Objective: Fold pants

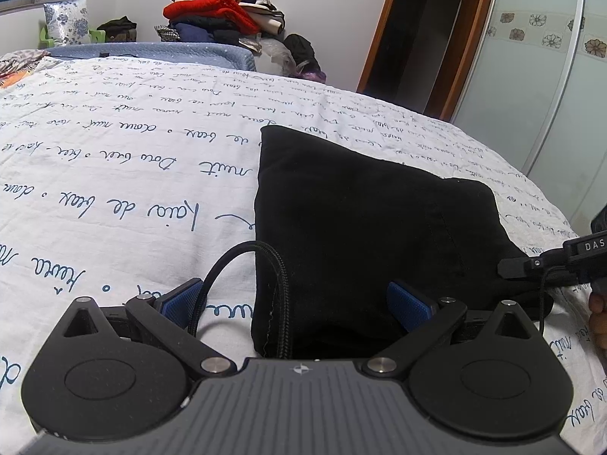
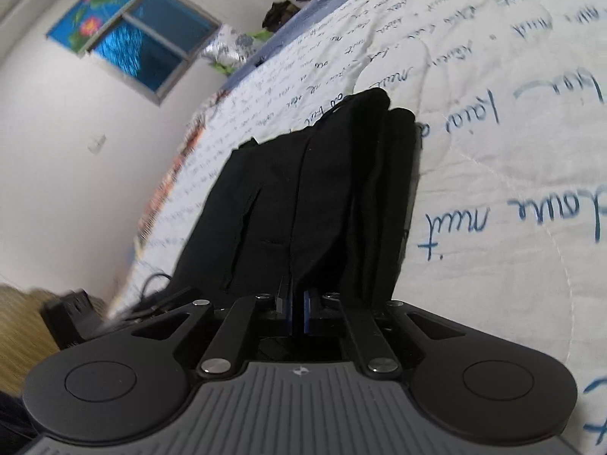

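Black pants (image 1: 360, 227), folded into a thick stack, lie on a white bedspread (image 1: 114, 170) printed with blue handwriting. My left gripper (image 1: 296, 303) is open at the stack's near edge, one blue pad (image 1: 182, 299) over the bedspread and the other over the cloth. A black braided cable (image 1: 273, 284) loops between them. My right gripper (image 2: 299, 311) is shut, and an edge of the pants (image 2: 303, 189) runs into its closed pads. In the left wrist view the right gripper (image 1: 512, 267) comes in from the right and meets the stack's right side.
A heap of clothes (image 1: 224, 11) rises behind the bed, beside a flowered pillow (image 1: 66, 22). A doorway (image 1: 417, 38) and a wardrobe door (image 1: 531, 76) stand at the right. A window (image 2: 151, 26) is on the far wall, and a power strip (image 2: 76, 314) lies on the floor.
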